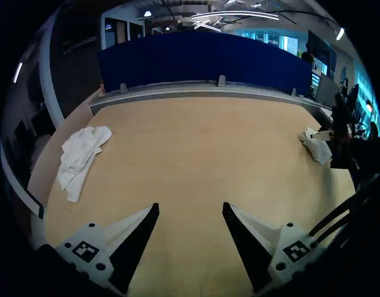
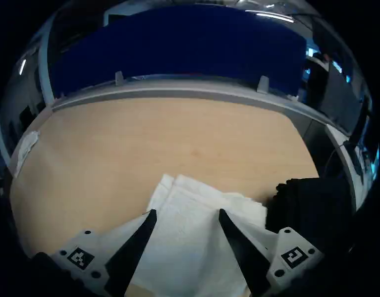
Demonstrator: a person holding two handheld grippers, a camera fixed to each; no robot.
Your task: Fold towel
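Left gripper view: we see a crumpled white towel (image 1: 82,161) lying on the wooden counter (image 1: 199,148) near its left edge. The left claw (image 1: 190,205) is spread wide and empty above bare wood, and a second white cloth (image 1: 314,144) lies at the far right. Right gripper view: we find the right claw (image 2: 186,212) equally wide, gripping nothing, over a folded white towel (image 2: 204,200). A dark object (image 2: 308,203) sits just beside the towel on the right.
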